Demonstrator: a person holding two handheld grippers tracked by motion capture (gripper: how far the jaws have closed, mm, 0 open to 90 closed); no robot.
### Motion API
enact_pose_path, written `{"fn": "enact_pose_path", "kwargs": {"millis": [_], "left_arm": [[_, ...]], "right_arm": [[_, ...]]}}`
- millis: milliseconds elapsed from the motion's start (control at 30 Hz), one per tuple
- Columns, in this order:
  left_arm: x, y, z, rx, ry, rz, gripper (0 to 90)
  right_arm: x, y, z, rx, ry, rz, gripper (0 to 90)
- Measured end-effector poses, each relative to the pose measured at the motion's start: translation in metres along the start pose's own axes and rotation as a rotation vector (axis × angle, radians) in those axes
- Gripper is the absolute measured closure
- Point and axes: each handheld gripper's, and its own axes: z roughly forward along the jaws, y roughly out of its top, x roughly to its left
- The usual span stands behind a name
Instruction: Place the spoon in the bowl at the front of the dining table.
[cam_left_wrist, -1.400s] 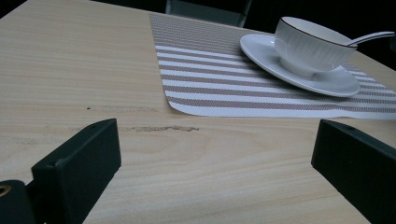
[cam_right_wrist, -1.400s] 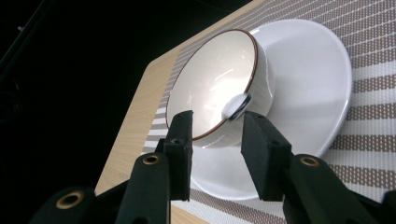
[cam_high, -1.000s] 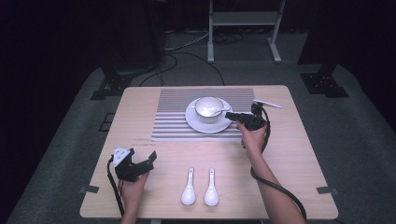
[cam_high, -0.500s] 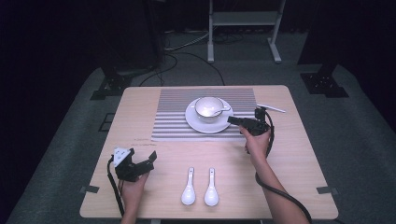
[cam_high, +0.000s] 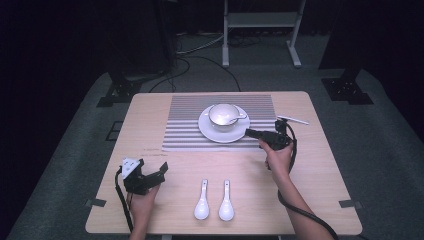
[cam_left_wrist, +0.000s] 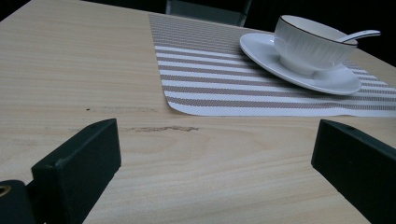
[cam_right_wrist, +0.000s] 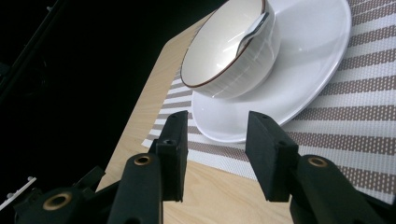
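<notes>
A white bowl with a dark rim stands on a white plate on a striped placemat. A spoon lies in the bowl with its handle over the right rim. My right gripper is open just off the plate's right edge and holds nothing. In the right gripper view the bowl and plate lie beyond the parted jaws of the right gripper. My left gripper rests open at the table's front left, and the left gripper faces the placemat.
Two white soup spoons lie side by side near the front edge of the wooden table. Behind the table stand a metal frame and dark stand bases, with cables on the floor.
My right gripper has drawn back a little from the bowl toward the near side. The left gripper has not moved.
</notes>
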Motion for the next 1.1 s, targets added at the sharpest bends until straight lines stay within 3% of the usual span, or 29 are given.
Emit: {"fn": "enact_pose_path", "kwargs": {"millis": [567, 800, 1100], "left_arm": [[0.000, 0.000, 0.000, 0.000, 0.002, 0.003, 0.1], [-0.001, 0.000, 0.000, -0.001, 0.003, 0.006, 0.2], [-0.001, 0.000, 0.001, 0.000, 0.003, 0.007, 0.2]], "right_arm": [[-0.005, -0.014, -0.011, 0.030, 0.028, -0.001, 48.7], [-0.005, -0.021, -0.018, 0.060, 0.013, -0.045, 44.2], [-0.010, -0.032, -0.023, 0.098, 0.012, -0.050, 42.6]]}}
